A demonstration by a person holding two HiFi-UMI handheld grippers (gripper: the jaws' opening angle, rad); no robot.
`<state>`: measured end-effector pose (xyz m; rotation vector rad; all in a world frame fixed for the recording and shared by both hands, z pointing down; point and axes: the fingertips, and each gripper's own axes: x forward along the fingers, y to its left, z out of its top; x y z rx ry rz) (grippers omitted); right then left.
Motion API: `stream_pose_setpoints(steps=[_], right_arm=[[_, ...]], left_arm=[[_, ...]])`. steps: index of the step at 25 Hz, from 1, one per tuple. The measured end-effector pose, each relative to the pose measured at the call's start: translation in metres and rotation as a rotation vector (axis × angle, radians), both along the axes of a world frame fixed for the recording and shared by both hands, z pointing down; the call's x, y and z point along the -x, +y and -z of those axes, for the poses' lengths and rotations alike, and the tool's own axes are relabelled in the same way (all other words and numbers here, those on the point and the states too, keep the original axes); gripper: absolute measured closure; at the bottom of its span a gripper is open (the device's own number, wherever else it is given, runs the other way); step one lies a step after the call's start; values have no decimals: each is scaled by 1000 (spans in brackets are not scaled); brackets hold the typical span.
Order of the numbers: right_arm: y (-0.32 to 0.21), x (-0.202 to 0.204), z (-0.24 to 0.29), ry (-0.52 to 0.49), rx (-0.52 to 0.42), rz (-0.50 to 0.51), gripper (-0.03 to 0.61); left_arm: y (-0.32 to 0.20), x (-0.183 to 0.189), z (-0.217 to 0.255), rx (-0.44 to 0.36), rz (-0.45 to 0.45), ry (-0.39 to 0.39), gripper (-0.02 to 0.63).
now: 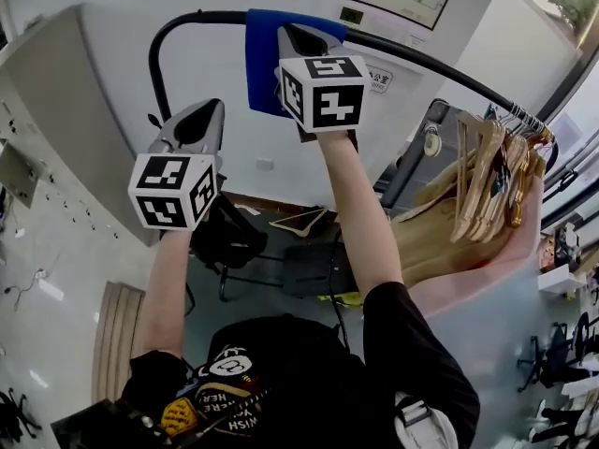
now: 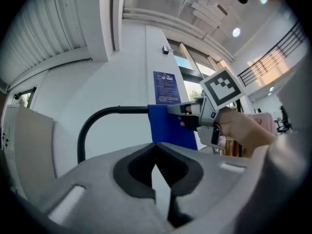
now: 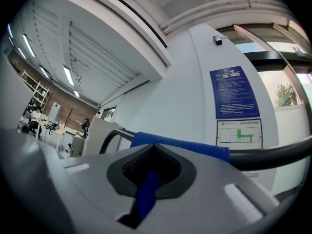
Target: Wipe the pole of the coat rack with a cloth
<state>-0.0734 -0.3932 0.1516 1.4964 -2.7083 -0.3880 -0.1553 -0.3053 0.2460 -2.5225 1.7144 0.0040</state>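
Observation:
The coat rack's black pole [image 1: 421, 59] curves up at the left and runs right overhead. A blue cloth [image 1: 264, 59] hangs draped over it near the bend. My right gripper [image 1: 301, 34] is raised to the pole and shut on the cloth. In the right gripper view a blue strip of cloth [image 3: 185, 146] runs between the jaws of the right gripper [image 3: 151, 152], with the pole [image 3: 275, 156] just beyond. My left gripper [image 1: 198, 112] hangs lower and left, apart from the pole, jaws together and empty. From the left gripper [image 2: 156, 150] I see the cloth [image 2: 168, 128], the pole [image 2: 97, 117] and the right gripper [image 2: 176, 110].
Several wooden hangers [image 1: 487, 181] hang bunched at the pole's right end. A black chair [image 1: 229, 237] stands below the rack, a slatted wooden bench [image 1: 117, 330] at lower left. A white wall with a blue notice [image 3: 233, 91] lies behind the pole.

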Motion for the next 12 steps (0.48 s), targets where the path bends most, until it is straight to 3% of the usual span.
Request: stream_pose_setpoints(steps=[12], right_arm=[[19,-200,-2,-79,-7,-280,577]], left_arm=[[-20,-127,0,0,-244,-10,611]])
